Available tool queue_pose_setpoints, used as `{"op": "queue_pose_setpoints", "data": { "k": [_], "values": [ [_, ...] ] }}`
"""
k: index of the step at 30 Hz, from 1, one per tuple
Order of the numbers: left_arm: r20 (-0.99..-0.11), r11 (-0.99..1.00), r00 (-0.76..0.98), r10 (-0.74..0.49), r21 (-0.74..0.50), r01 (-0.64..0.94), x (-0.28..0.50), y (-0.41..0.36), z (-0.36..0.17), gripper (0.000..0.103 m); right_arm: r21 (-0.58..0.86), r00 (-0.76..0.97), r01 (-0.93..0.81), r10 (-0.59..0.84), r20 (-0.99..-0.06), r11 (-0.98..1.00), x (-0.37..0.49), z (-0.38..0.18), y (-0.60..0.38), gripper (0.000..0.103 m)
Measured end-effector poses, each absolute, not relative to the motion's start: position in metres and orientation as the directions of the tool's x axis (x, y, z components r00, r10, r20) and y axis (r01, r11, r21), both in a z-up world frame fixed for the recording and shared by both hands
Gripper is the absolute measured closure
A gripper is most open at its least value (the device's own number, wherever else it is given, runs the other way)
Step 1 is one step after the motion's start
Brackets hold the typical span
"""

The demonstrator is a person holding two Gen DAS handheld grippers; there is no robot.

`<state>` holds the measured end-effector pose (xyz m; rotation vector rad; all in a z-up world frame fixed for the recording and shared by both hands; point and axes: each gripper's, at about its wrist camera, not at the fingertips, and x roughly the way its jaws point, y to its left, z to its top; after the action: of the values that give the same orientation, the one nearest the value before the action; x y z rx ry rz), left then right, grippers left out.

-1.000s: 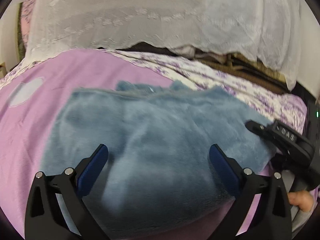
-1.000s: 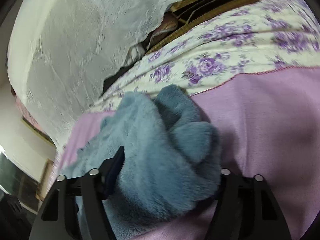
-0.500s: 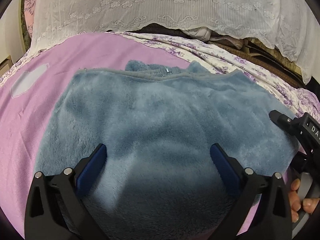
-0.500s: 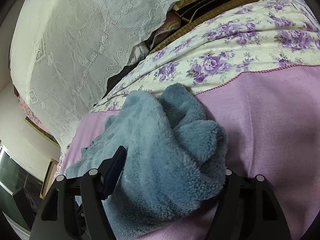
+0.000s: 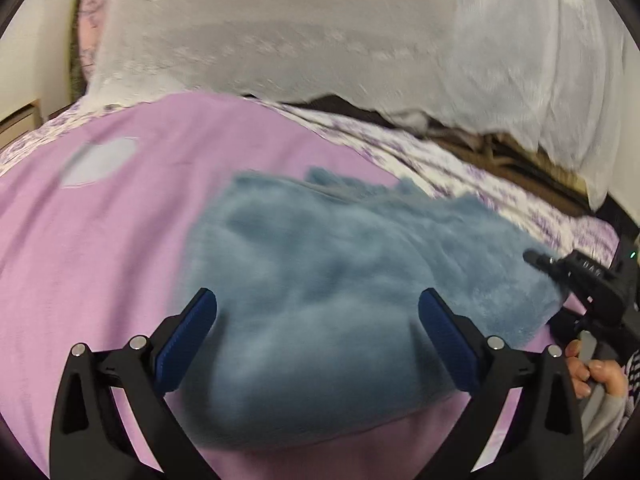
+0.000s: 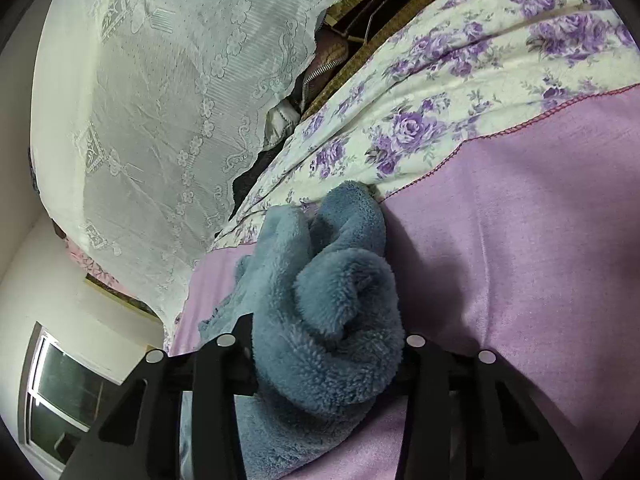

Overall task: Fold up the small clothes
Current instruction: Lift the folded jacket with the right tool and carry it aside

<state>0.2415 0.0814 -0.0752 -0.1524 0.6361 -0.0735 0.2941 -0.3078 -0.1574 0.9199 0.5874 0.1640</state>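
Note:
A fuzzy blue garment (image 5: 340,280) lies on the pink bedsheet (image 5: 100,248). My left gripper (image 5: 316,332) is open and empty, its blue pads (image 5: 188,336) hovering over the garment's near part. My right gripper (image 6: 324,356) is shut on a bunched corner of the blue garment (image 6: 328,320); its pads are buried in the fleece. In the left wrist view the right gripper (image 5: 580,280) sits at the garment's right edge, with the hand behind it.
A white lace cover (image 5: 340,32) drapes over things at the back of the bed. A floral purple-and-white sheet (image 6: 460,92) borders the pink one. Dark clutter (image 6: 340,40) sits under the lace. A window (image 6: 60,380) is at the lower left.
The right gripper has closed on the bunched garment corner. The left wrist view has shifted left and up, so the garment now sits further right; the frame is motion-blurred.

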Motion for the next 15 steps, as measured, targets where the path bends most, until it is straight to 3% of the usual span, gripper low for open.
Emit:
{"op": "queue_pose_setpoints", "data": {
  "k": [4, 8, 15],
  "values": [
    [-0.638, 0.96, 0.765, -0.09, -0.261, -0.105, 0.24, 0.139, -0.084, 0.005, 0.809, 0.826, 0.111, 0.399, -0.398, 0.577, 0.296, -0.162, -0.31, 0.059],
    [-0.675, 0.899, 0.722, -0.149, -0.396, -0.185, 0.242, 0.198, -0.098, 0.005, 0.816, 0.826, 0.116, 0.401, -0.396, 0.567, 0.294, -0.164, -0.312, 0.061],
    [-0.711, 0.898, 0.699, -0.075, -0.354, -0.263, 0.247, 0.236, -0.114, 0.005, 0.776, 0.846, 0.113, 0.349, -0.403, 0.621, 0.285, -0.151, -0.304, 0.069]
  ]
}}
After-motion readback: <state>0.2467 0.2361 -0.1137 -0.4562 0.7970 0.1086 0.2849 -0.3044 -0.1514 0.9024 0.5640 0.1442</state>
